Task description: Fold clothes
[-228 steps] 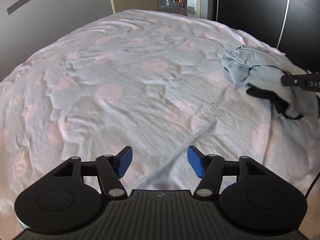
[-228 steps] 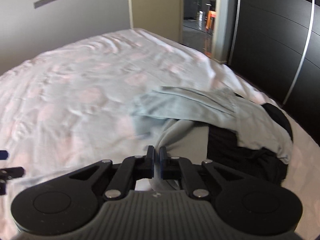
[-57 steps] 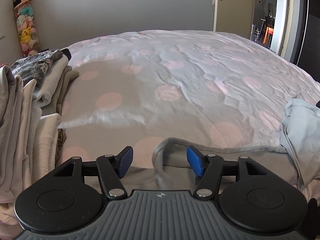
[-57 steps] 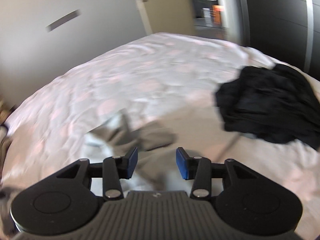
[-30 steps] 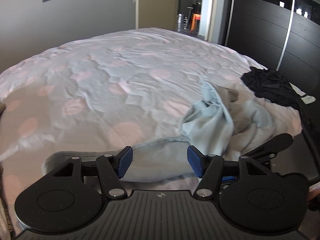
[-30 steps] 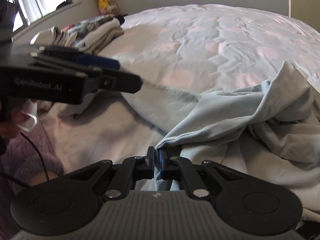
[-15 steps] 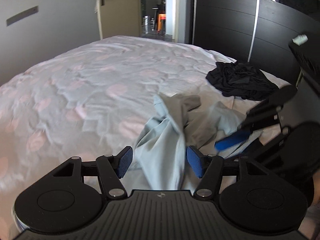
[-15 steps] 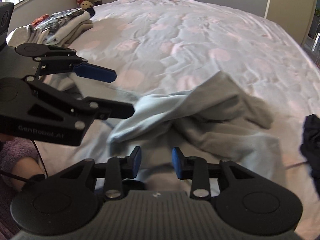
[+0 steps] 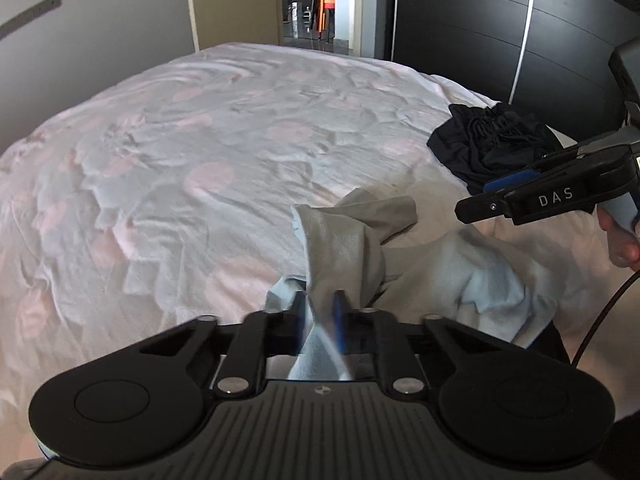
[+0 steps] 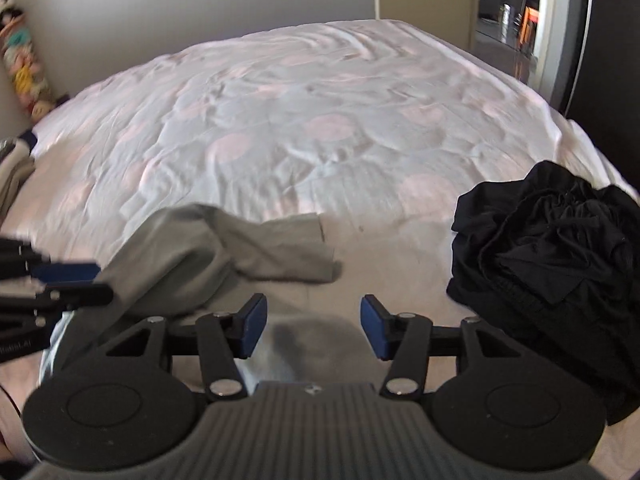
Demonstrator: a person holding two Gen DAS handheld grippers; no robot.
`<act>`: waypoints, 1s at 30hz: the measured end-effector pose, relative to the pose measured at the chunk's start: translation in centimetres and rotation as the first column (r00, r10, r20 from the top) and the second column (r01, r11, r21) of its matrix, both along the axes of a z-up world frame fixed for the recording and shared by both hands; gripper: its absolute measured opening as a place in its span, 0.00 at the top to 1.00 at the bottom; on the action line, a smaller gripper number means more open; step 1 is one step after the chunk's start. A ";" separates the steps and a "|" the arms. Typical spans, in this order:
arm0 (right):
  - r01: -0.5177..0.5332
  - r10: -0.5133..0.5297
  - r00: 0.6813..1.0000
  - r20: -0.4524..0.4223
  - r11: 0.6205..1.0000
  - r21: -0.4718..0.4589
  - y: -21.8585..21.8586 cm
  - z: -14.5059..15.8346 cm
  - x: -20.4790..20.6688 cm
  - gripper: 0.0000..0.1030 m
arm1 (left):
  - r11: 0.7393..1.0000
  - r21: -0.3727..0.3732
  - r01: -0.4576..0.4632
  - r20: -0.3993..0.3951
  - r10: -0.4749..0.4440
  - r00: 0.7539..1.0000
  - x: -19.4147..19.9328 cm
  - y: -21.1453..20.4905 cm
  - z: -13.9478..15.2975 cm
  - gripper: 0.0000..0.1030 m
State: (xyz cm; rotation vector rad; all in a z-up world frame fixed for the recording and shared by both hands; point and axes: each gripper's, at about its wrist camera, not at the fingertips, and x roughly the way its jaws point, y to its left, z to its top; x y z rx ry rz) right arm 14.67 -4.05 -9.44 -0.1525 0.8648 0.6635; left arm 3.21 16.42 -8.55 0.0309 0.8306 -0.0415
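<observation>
A bed covered in a pale sheet with faded pink dots carries two garments near its right edge. A light grey-blue garment lies crumpled and bunched close to the near edge of the bed, one loose flap spread toward the middle of the sheet. The left hand-held gripper has its blue-padded jaws drawn close together on a fold of this garment, which runs up from between them; the cloth there is slightly blurred. The right hand-held gripper has its jaws spread wide with nothing between them, and hangs low over the sheet between the grey-blue garment and a black garment, which lies in a rumpled heap at the right edge of the bed. A person's fingers show on the right gripper's handle in the left wrist view.

The step in hand looks like taking hold of the grey-blue garment to open it out flat. The next move likely calls for the right hand-held gripper to find a second edge or corner of that garment, well apart from the left grip, so the cloth can be drawn out smooth on the bed.
</observation>
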 end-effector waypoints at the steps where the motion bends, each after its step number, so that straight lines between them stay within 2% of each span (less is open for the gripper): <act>1: -0.010 0.010 1.000 -0.008 1.000 0.014 0.3 -0.1 0.4 0.46 | 1.000 -0.009 -0.006 0.005 0.006 1.000 0.1 0.3 0.1 0.99; 8: -0.174 0.175 0.983 -0.045 0.984 0.022 4.4 -2.5 1.5 0.46 | 0.995 0.025 -0.094 0.034 0.093 0.995 0.0 4.1 1.9 1.00; 12: -0.206 0.205 0.975 -0.081 0.979 -0.001 6.0 -4.6 2.1 0.45 | 0.980 0.050 -0.190 0.045 0.188 0.981 -0.7 7.2 2.6 1.00; 14: -0.193 0.194 0.974 -0.116 0.981 0.024 6.1 -5.4 2.5 0.46 | 0.968 0.053 -0.243 0.049 0.241 0.969 -1.4 8.7 2.6 1.00; 16: -0.189 0.194 0.971 -0.137 0.981 0.048 6.0 -6.0 2.4 0.55 | 0.946 0.066 -0.318 0.056 0.314 0.948 -2.5 10.4 2.5 1.00; 17: -0.194 0.200 0.970 -0.137 0.979 0.057 5.9 -6.0 2.2 0.69 | 0.936 0.061 -0.348 0.055 0.345 0.937 -3.0 11.2 2.4 1.00; 19: -0.193 0.197 0.973 -0.124 0.980 0.046 5.9 -5.6 2.0 0.82 | 0.915 0.029 -0.402 0.042 0.401 0.915 -4.2 13.2 2.0 1.00; 21: -0.151 0.154 0.983 -0.101 0.988 0.042 5.5 -4.7 2.3 0.89 | 0.888 0.024 -0.458 0.048 0.457 0.888 -5.5 14.8 2.0 1.00; 25: 0.025 -0.024 1.000 -0.016 0.999 0.042 3.5 -2.1 3.9 0.90 | 0.809 0.052 -0.585 0.100 0.579 0.809 -8.5 17.8 3.0 1.00; 26: 0.063 -0.063 0.998 0.000 0.997 0.033 2.9 -1.6 4.3 0.90 | 0.797 0.049 -0.601 0.097 0.595 0.798 -8.9 18.5 3.2 1.00; 28: 0.127 -0.127 0.992 0.013 0.992 0.005 1.8 -1.0 5.0 0.90 | 0.798 0.023 -0.602 0.064 0.599 0.798 -9.7 19.6 3.2 1.00; 30: 0.195 -0.196 0.981 -0.004 0.980 -0.032 0.7 -1.1 5.7 0.90 | 0.816 0.016 -0.578 0.044 0.576 0.816 -9.8 19.6 3.1 0.99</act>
